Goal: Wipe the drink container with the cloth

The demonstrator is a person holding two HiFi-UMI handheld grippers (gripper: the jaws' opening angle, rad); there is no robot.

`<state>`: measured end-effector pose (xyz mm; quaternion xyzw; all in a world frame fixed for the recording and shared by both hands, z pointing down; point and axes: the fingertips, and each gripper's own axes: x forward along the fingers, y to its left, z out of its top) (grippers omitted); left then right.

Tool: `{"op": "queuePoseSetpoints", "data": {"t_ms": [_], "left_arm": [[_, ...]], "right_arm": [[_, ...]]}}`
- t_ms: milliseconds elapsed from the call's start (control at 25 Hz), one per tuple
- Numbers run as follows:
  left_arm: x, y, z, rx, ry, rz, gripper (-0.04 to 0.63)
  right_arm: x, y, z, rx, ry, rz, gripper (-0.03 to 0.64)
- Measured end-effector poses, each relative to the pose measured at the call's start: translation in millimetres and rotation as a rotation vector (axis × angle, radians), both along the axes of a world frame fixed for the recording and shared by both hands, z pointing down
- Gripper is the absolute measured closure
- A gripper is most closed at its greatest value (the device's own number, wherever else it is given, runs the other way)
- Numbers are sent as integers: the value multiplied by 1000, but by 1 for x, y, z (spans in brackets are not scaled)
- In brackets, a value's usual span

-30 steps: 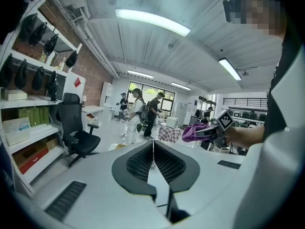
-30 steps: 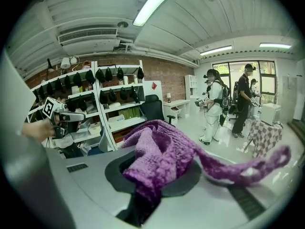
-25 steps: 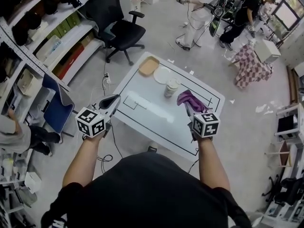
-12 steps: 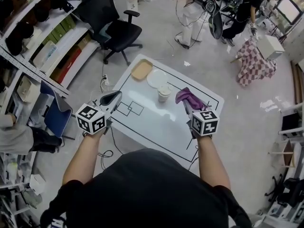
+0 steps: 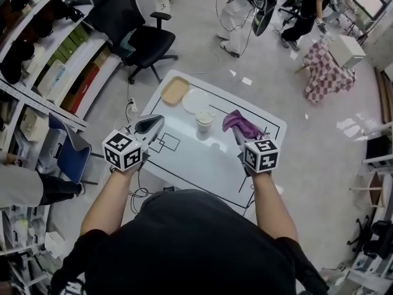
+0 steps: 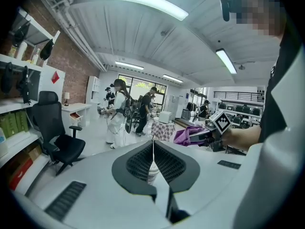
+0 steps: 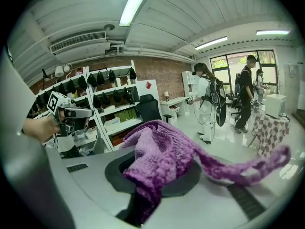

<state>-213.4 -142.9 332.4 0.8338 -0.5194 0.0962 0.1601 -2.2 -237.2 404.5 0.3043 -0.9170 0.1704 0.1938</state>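
Your right gripper [image 5: 238,135] fingers clamp purple cloth [image 5: 242,123]. Lidded paper cup [image 5: 204,120] stands on counter [image 5: 202,161], ahead, clear of both. Your left gripper [image 5: 155,123] fingers together, empty.

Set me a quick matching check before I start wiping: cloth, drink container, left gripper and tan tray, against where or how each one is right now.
Things:
1. cloth
2. drink container
3. left gripper
4. tan tray

Places and states:
A. at the far left corner of the table
B. shut, nothing between the jaws
C. clamped in the right gripper
D. upright on the table, next to the white plate

Pairs: 1-C, 2-D, 3-B, 4-A
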Motion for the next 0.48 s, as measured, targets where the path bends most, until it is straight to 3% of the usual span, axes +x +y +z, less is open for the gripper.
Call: {"op": "queuePoseSetpoints", "data": {"t_ms": [240, 480], "left_arm": [[-7, -26, 7, 0, 23, 51, 571], [-22, -53, 23, -22, 47, 158, 571]], "right_arm": [[-5, -12, 10, -11, 31, 41, 538], [-26, -21, 13, -24, 64, 117, 538]]}}
